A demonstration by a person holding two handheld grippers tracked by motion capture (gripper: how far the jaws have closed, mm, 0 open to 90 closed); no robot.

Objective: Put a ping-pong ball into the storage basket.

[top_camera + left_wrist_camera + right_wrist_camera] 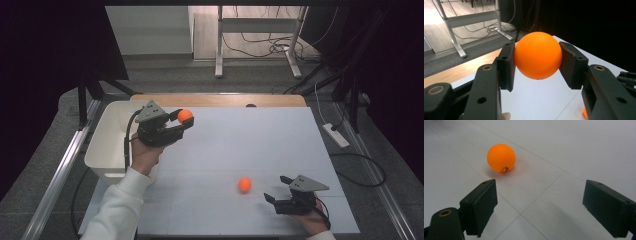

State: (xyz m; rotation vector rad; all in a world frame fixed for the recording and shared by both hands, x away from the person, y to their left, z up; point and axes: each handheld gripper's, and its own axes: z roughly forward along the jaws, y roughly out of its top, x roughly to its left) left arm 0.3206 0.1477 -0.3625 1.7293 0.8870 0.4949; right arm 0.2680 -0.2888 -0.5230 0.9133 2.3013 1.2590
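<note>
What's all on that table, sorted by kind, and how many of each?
Orange balls: 2, one held ball in the left gripper, one loose ball on the mat near the right gripper
White bin: 1
Hand-held grippers: 2
Total: 5

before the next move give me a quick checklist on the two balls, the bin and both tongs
1. Left tongs clamped on the held ball, pads on both sides: ok.
2. Held ball lifted off the white table, beside the white bin: ok.
3. Held ball already above the bin opening: not ok; in the high view it is over the table, just past the bin's rim.
4. Right tongs open, nothing between them: ok.
5. Second ball lying free on the table ahead of the right tongs: ok, though off to one side of their line.
6. What is inside the bin: cannot tell.
</note>
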